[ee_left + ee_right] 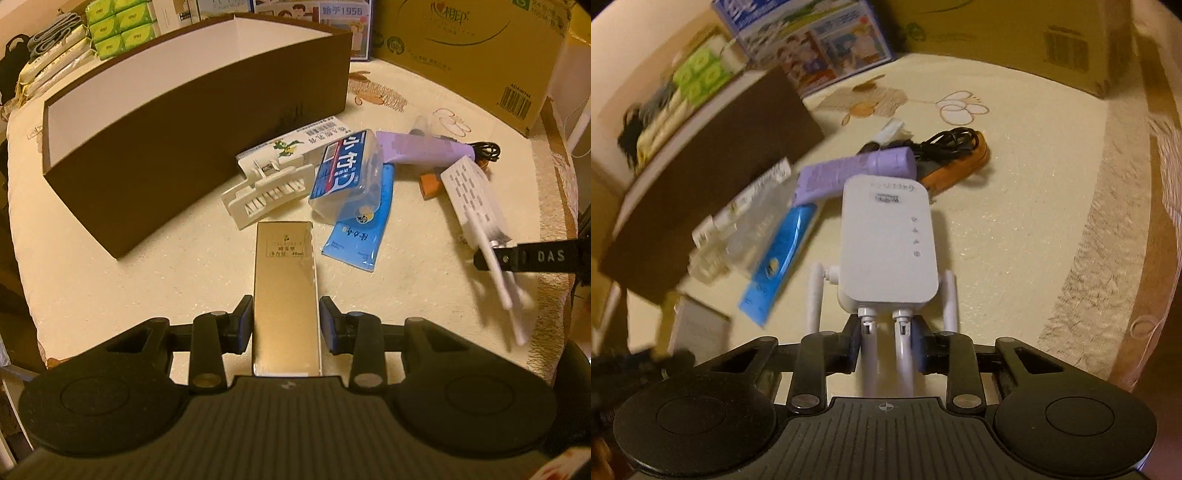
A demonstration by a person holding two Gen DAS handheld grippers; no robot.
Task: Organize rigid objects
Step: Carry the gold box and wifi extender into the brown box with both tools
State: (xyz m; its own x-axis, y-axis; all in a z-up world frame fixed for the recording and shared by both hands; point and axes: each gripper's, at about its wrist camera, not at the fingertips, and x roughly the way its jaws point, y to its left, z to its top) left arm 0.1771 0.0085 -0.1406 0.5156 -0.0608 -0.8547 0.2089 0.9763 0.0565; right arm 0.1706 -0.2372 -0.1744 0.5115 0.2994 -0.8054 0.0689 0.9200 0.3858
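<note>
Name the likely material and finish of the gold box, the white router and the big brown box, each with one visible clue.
Gold box: probably metallic-coated card; mirror-like sheen, sharp folded edges.
White router: moulded plastic, smooth satin; rounded corners.
Big brown box: likely matte cardboard; thin walls, white inside.

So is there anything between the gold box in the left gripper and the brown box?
Nothing visible. The gold box has only bare tablecloth up to the brown box; the pile lies off to the right.

Gold box (285, 295) (brown bin (207, 122))
</note>
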